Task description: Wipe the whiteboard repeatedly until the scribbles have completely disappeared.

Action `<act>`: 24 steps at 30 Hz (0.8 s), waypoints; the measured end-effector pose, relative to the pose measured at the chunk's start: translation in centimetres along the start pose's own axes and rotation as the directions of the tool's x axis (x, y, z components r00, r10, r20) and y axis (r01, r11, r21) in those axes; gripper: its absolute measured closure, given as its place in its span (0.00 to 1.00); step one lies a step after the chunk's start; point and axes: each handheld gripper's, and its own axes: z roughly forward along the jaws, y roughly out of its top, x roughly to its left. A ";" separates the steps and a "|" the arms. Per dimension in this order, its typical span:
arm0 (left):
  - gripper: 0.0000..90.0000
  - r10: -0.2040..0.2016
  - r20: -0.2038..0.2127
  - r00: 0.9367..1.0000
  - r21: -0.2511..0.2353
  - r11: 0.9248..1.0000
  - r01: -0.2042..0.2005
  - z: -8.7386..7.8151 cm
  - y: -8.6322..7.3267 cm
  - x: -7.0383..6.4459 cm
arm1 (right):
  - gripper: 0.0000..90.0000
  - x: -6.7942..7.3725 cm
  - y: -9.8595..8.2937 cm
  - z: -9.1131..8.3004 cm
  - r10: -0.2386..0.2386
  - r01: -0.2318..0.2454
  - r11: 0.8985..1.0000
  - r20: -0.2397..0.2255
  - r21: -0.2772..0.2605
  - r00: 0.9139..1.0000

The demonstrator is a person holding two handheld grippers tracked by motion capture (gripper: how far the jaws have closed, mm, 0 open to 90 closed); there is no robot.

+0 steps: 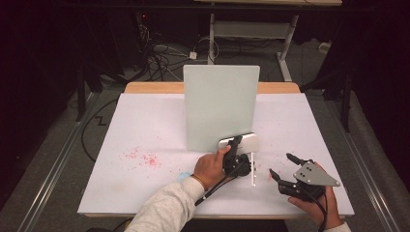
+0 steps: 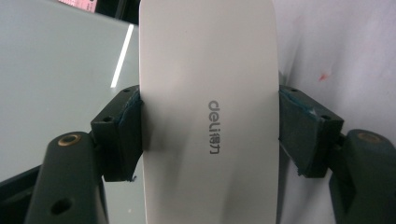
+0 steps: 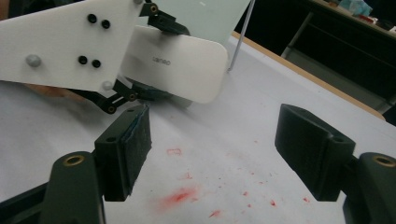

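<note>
Crosswise, left gripper (image 2: pixel 210 135) clamps the white eraser (image 2: pixel 210 70); right gripper (image 3: pixel 212 149) gapes.

A lab test bay: a white-covered table (image 1: pixel 145 140) stands on grey floor amid dark curtains. Loose cables (image 1: pixel 159 55) (upper centre of the frame) trail beneath a metal-framed bench (image 1: pixel 251 29).

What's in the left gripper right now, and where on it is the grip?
The left gripper clamps the white deli-branded eraser across its two long side edges, near mid-length. The right gripper is open, holding nothing.
</note>
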 end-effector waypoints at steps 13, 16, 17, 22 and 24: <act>0.32 0.056 0.016 0.998 0.006 0.998 -0.056 -0.6 -1.9 0.9 | 0.30 0.2 0.0 0.1 -0.005 0.005 1.000 -0.010 0.004 1.000; 0.32 0.060 0.013 0.998 0.001 0.998 -0.060 -0.8 -2.8 1.1 | 0.30 0.2 0.0 0.0 -0.003 0.003 1.000 -0.010 0.006 1.000; 0.32 0.063 0.012 0.998 0.004 0.998 -0.064 -0.9 -3.1 1.2 | 0.30 0.3 0.0 0.1 -0.004 0.004 1.000 -0.010 0.007 1.000; 0.32 0.065 0.010 0.998 0.006 0.998 -0.065 -1.3 -4.5 1.4 | 0.30 0.4 0.1 0.1 -0.009 0.009 1.000 -0.014 0.013 1.000; 0.32 0.061 0.011 0.998 0.010 0.998 -0.061 -1.5 -4.9 1.5 | 0.30 0.5 0.1 0.2 -0.011 0.011 1.000 -0.016 0.011 1.000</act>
